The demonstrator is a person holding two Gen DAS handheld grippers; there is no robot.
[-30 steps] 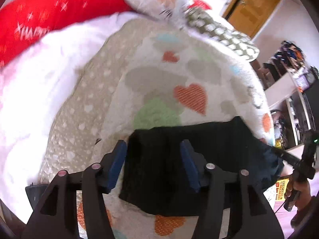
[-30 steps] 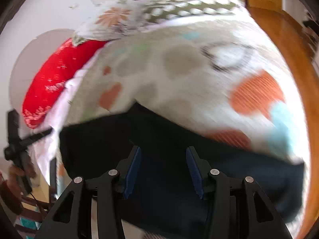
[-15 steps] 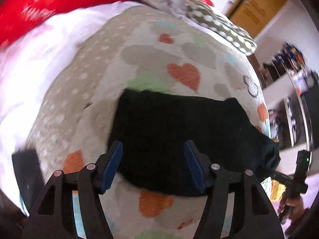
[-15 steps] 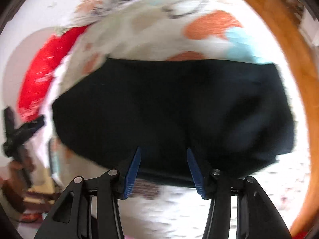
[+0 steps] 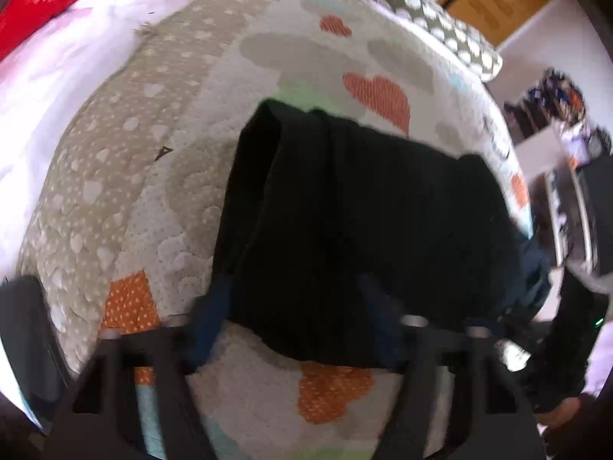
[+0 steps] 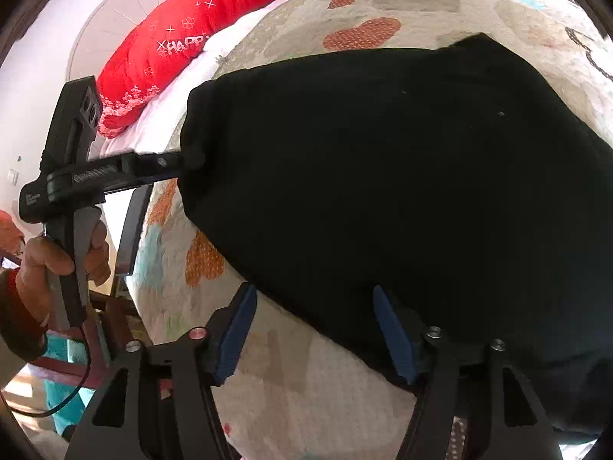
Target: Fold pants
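black pants (image 5: 367, 222), folded into a thick bundle, lying on a quilted bedspread (image 5: 161, 176) printed with orange hearts and grey and green patches. layered fold edges visible along the bundle's left side in the left wrist view, stacked one over another. same pants (image 6: 402, 176) filling most of the right wrist view, spread wide across the bedspread (image 6: 314, 383), near edge running between the blue pads.

left gripper (image 5: 295, 318) at the near edge of the bundle, blurred, fingers spread wide on either side of the near left corner; cloth lying between the pads, nothing pinched. seen from the right wrist view, same left gripper (image 6: 184, 161) reaching in from the left, tips touching the bundle's left edge; grip there too hidden in black cloth to tell. left hand (image 6: 49, 264) wrapped round its handle, cable trailing below.

right gripper (image 6: 314, 329) spread wide too, left pad over bare bedspread, right pad at the pants' near hem, closed on nothing.

red cushion (image 6: 180, 42) with white lettering far left, resting on a white sheet (image 5: 57, 61). spotted pillow (image 5: 440, 30) at the far side, wooden door (image 5: 498, 0) beyond it, cluttered shelves (image 5: 567, 145) far right.
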